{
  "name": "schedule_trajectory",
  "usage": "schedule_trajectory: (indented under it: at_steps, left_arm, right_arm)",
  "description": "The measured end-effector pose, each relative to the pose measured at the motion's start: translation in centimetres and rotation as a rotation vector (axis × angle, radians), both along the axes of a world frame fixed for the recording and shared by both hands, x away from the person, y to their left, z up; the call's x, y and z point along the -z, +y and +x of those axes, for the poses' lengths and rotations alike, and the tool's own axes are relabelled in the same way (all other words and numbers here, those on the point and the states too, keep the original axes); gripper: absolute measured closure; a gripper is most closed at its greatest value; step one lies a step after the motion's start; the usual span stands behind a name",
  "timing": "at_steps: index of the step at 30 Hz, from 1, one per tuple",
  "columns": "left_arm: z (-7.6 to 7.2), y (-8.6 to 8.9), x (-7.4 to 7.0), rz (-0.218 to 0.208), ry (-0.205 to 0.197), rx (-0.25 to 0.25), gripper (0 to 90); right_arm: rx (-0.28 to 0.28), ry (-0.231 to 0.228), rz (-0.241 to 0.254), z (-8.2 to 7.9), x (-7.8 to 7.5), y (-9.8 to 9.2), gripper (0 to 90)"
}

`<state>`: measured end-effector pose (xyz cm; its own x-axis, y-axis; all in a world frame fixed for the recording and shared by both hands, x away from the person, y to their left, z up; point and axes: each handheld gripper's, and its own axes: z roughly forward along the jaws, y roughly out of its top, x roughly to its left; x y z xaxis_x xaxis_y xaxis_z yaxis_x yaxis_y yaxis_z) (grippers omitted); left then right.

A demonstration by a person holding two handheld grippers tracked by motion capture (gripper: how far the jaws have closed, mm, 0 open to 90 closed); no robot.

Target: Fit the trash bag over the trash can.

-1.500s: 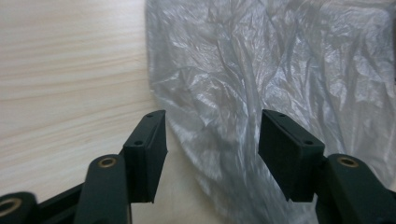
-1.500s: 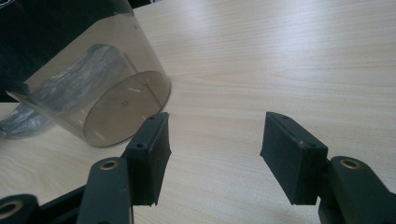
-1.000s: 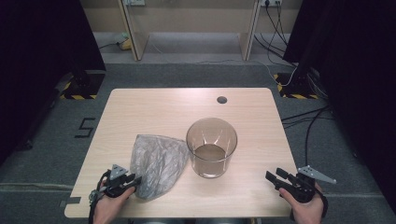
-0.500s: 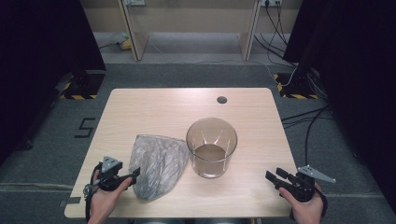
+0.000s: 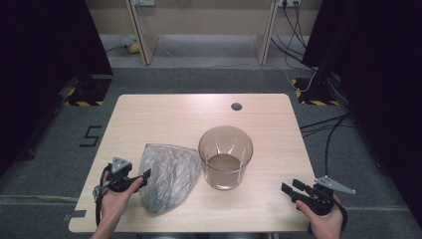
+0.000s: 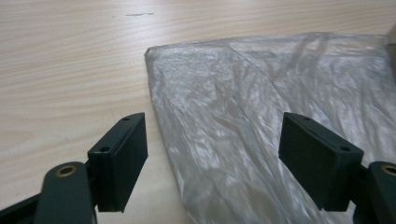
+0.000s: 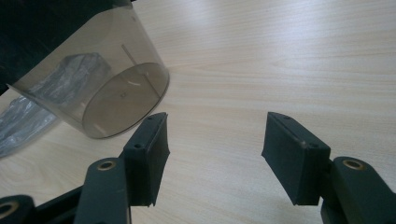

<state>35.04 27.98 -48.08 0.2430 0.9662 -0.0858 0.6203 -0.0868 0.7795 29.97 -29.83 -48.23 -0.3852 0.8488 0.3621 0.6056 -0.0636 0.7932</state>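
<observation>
Crinkled plastic bag (image 5: pixel 166 175) lying flat on the pale wood-grain worktop (image 5: pixel 169 117), just beside a smoky see-through tub (image 5: pixel 225 157).

The left tongs (image 5: pixel 143 176) have just been opening and now stand wide, their flat black pads apart over the bag's near edge with the thin, creased, glossy film between them but not pinched. The bag is limp and translucent grey, with one straight folded edge. The round tub stands upright on its flat base. The right tongs (image 5: pixel 289 187) gape wide over bare worktop, well apart from the tub.
</observation>
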Motion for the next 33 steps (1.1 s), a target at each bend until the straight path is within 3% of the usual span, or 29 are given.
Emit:
schedule_trajectory:
  at_steps: [2,6,7,10,11,17,18,19,20,23,25,26,27,28,30,33]
  left_arm:
    - [1.4,0.1,0.3,0.027,0.033,0.001,23.7]
    - [3.7,0.7,1.5,0.033,0.103,-0.040,23.9]
    - [4.1,0.7,1.8,0.030,0.120,-0.047,24.6]
    - [4.9,0.4,2.7,0.078,0.153,-0.027,28.2]
    - [5.0,0.4,2.9,0.073,0.164,-0.028,28.7]
    - [5.4,0.1,3.1,0.091,0.122,-0.032,38.3]
    - [5.4,0.1,3.1,0.091,0.122,-0.032,43.9]
    - [5.0,0.0,3.3,0.080,0.087,-0.030,53.2]
    - [4.8,-0.1,3.3,0.081,0.079,-0.025,58.2]
    - [4.4,-0.4,3.4,0.070,0.068,-0.045,81.6]
    - [4.3,-0.6,3.3,0.073,0.083,-0.043,89.4]
    - [4.3,-0.6,3.2,0.060,0.092,-0.046,90.0]
    - [4.1,-0.4,3.0,0.002,0.090,-0.055,90.0]
    - [4.1,-0.4,3.0,0.002,0.090,-0.055,90.0]
    - [3.2,-0.3,1.8,-0.077,0.029,-0.068,90.0]
    - [2.3,-0.4,-0.2,-0.130,-0.061,-0.076,90.0]
  right_arm:
    - [-0.002,-0.003,-0.003,-0.1,-0.1,0.2,40.2]
    - [0.000,-0.014,-0.004,-0.2,-0.5,0.3,40.2]
    - [0.001,-0.016,-0.004,-0.3,-0.6,0.4,40.2]
    - [0.003,-0.017,-0.003,-0.2,-0.5,0.4,40.2]
    - [0.002,-0.013,-0.003,-0.2,-0.4,0.4,40.2]
    - [-0.002,-0.014,-0.005,-0.2,-0.3,0.3,40.2]
    - [-0.003,-0.014,-0.005,-0.1,-0.3,0.3,40.3]
    - [-0.002,-0.014,-0.006,-0.2,-0.3,0.4,40.2]
    - [-0.002,-0.014,-0.005,-0.2,-0.3,0.4,40.2]
    - [0.000,-0.011,-0.002,-0.2,-0.3,0.3,40.2]
    - [0.002,-0.011,0.000,-0.2,-0.3,0.3,40.2]
    - [0.002,-0.012,0.001,-0.2,-0.3,0.3,40.2]
    - [0.003,-0.012,0.002,-0.2,-0.3,0.3,40.2]
    - [0.004,-0.013,0.003,-0.2,-0.3,0.3,40.3]
    - [0.007,-0.011,0.005,-0.2,-0.3,0.2,40.3]
    - [0.008,-0.014,0.003,-0.1,-0.3,0.1,40.3]
